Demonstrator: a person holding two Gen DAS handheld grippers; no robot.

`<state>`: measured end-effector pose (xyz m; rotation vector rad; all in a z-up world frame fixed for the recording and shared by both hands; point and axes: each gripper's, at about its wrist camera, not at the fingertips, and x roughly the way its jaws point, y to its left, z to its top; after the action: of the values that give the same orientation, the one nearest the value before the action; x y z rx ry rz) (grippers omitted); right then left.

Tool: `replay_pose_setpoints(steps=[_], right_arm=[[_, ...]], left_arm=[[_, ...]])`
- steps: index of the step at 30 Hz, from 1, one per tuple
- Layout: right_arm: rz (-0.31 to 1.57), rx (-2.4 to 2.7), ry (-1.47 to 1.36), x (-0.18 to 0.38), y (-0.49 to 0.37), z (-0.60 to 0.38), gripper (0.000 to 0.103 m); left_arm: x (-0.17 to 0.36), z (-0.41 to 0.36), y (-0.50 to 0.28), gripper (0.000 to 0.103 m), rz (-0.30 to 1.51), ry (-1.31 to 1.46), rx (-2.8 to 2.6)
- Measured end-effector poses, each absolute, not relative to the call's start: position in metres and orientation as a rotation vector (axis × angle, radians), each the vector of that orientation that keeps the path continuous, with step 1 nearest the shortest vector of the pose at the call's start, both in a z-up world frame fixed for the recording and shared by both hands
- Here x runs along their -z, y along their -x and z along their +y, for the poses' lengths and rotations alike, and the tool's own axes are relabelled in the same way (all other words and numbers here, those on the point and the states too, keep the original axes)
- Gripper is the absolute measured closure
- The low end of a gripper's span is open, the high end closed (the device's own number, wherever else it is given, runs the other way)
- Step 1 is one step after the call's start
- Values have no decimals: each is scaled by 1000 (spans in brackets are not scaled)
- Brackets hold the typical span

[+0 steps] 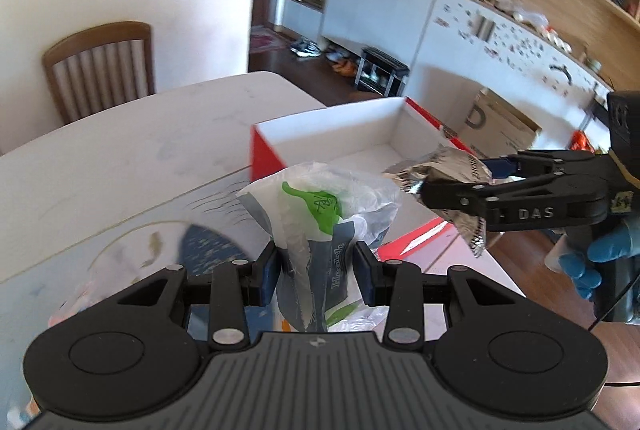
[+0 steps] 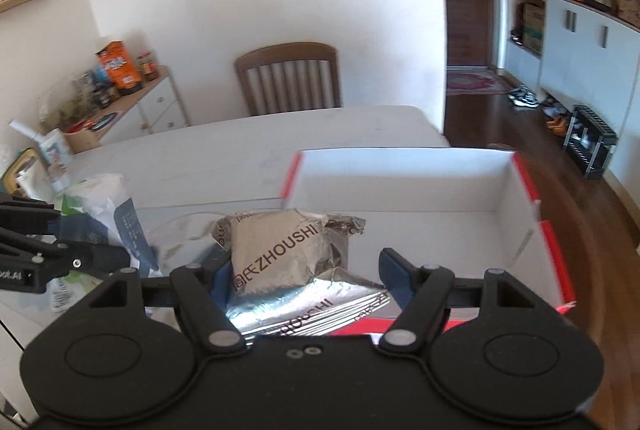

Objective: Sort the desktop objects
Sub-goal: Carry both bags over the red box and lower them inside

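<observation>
White walls, a wooden chair (image 2: pixel 288 77) and long shelving frame a pale worktop (image 1: pixel 120 149) that carries an open red box (image 1: pixel 340 137) with a white interior.

Furthest left, the left hand-held gripper (image 1: pixel 316 262) is clenched on a crumpled plastic bag (image 1: pixel 320 205) printed in white, green and dark blue. The bag stands up between its blue pads and bulges forward of them, clear of the worktop. The box lies ahead of this gripper and a little to its right, the near wall just beyond the bag.

To its right, the right hand-held gripper (image 2: pixel 306 270) grasps a silver foil packet (image 2: pixel 288 254). The packet is wedged between the pads with its long side running across the jaws and its crinkled end pointing forward. A blue-gloved hand (image 1: pixel 600 262) carries this gripper.

The box opening (image 2: pixel 420 230) sits straight ahead of and below the foil packet, which already hangs over the near rim. By that reading the right side is nearer to a drop, while the left still has to travel forward and rightward.
</observation>
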<state>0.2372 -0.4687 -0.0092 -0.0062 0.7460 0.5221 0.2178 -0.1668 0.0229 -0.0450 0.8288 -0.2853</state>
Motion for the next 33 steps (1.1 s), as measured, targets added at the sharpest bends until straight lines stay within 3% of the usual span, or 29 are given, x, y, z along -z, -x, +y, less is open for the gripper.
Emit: replay_pose_setpoints(steps=[15, 33], right_arm=[[770, -392, 17, 43, -291, -513, 30], [898, -379, 174, 97, -351, -511, 30]], left_arm=[[-9, -230, -314, 65, 910, -86, 341], [62, -288, -400, 67, 1085, -274, 326]])
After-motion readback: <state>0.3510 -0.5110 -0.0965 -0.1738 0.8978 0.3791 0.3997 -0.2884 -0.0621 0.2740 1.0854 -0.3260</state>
